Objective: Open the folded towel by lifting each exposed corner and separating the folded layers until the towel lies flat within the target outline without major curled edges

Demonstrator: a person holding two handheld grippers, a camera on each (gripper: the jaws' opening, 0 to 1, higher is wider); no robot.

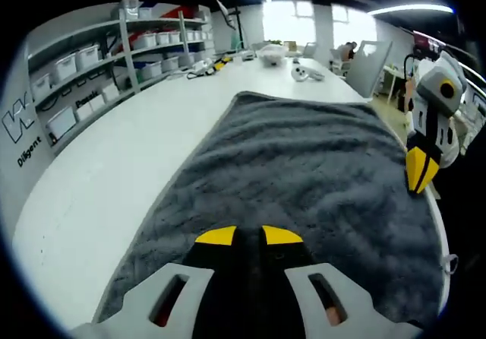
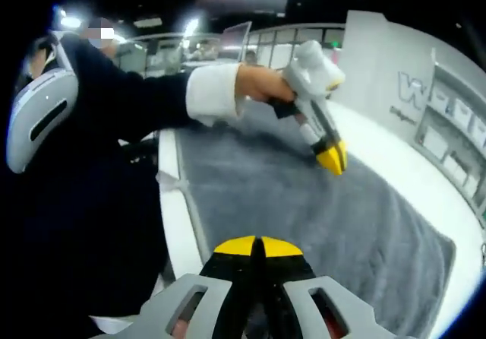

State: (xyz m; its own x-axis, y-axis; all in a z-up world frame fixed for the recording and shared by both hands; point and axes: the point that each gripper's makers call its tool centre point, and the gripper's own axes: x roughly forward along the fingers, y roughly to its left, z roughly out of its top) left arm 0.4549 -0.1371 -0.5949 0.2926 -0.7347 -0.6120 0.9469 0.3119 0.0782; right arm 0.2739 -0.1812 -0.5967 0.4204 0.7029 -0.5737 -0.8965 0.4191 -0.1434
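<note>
In the left gripper view, we look along our left gripper [image 1: 250,236], whose yellow-tipped fingers [image 1: 216,236] stand close together with only a thin gap and nothing between them. They hover over the near part of the grey towel [image 1: 304,164], which lies spread on the white worktop [image 1: 129,156] and reaches away from us. At the right edge the right gripper [image 1: 420,173] points its tips down at the towel's border; its fingers look pressed together, though we cannot tell whether they pinch any cloth. On the far side stand shelves [image 1: 99,65] with white bins. A panel at the left bears a large "W" and the word "Diligent"; the bin labels are too small for us to read.

In the right gripper view, our right gripper has its fingers [image 2: 237,245] together on nothing, just above the towel's near edge where it meets the rim of the worktop. The left gripper, held by a hand [image 2: 262,84] in a white cuff, hangs its tips over the middle of the towel. A wall panel [image 2: 414,88] at the right shows a big "W".

We judge the towel largely open already. The risk is that closed fingers press or drag the pile and ruck it, or pull the near edge off the worktop, leaving it curled.
</note>
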